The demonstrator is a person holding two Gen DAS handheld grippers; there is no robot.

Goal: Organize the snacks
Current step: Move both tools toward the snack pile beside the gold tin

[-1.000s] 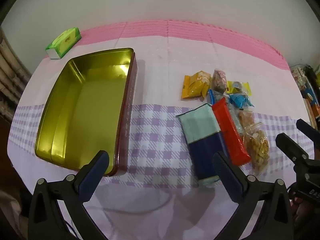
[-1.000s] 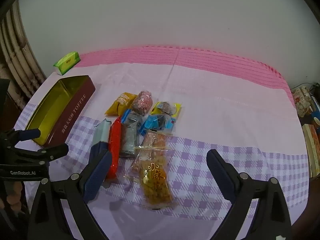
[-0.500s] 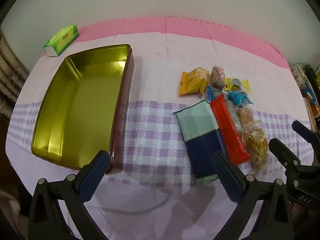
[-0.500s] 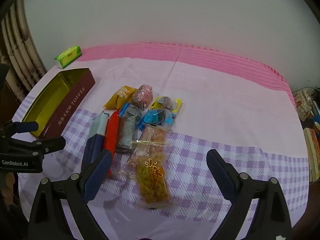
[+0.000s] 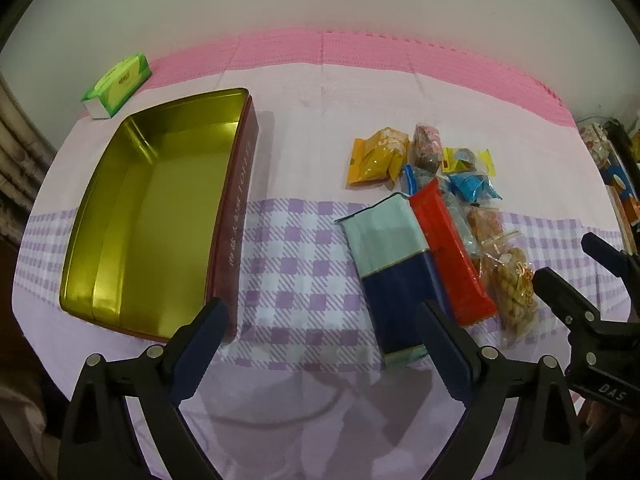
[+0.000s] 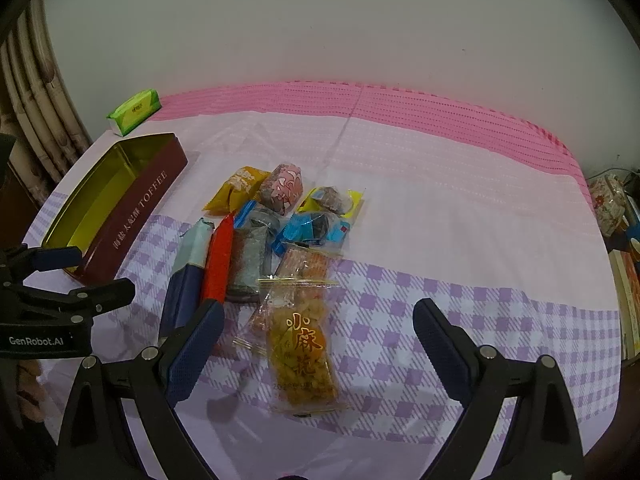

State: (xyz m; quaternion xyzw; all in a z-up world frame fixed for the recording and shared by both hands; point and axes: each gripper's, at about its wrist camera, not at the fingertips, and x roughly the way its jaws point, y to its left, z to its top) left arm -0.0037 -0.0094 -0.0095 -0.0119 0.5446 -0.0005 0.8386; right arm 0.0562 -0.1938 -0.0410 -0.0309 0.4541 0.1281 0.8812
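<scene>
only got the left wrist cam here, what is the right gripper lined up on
Observer: The right gripper is open. A clear pack of fried twists lies flat on the cloth just ahead, between its fingers, and is not gripped.
Operator: anything tucked behind the red pack
Observer: Yes. A grey packet lies against the red pack, on the side away from the tin. Your view shows little of it.
</scene>
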